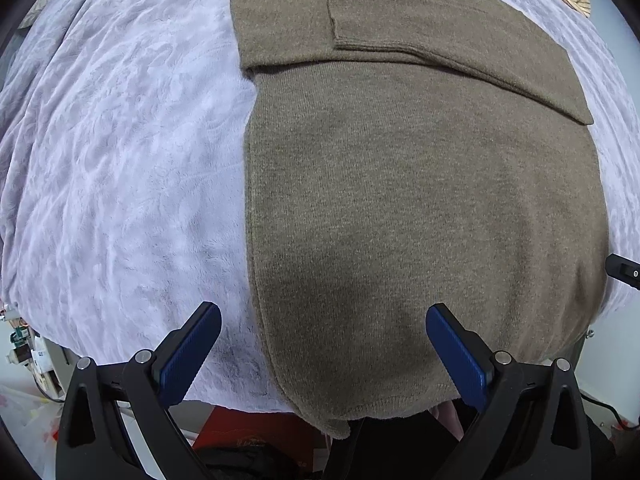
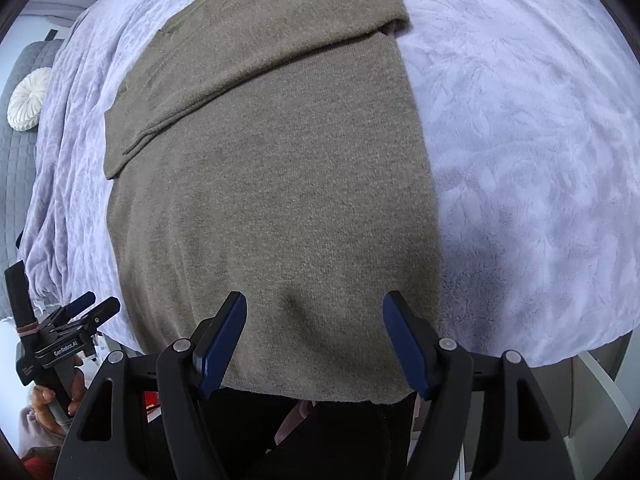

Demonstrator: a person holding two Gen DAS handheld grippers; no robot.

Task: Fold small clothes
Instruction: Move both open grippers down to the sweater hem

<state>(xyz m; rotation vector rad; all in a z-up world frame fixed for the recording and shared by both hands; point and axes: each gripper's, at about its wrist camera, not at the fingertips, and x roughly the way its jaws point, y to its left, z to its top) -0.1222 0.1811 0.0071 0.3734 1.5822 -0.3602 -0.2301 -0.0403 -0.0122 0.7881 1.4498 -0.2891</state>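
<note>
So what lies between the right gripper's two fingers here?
The hem end of the brown sweater lies under the gap of the open right gripper, nothing else there. The right wrist view shows the pads clear of the knit.

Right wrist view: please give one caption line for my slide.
Open right gripper above the hem of a brown sweater on a lilac blanket.

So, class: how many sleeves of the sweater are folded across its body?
2: both sleeves lie across the upper part of the sweater, one sleeve overlapping the other. Nothing suggests a hidden third.
</note>
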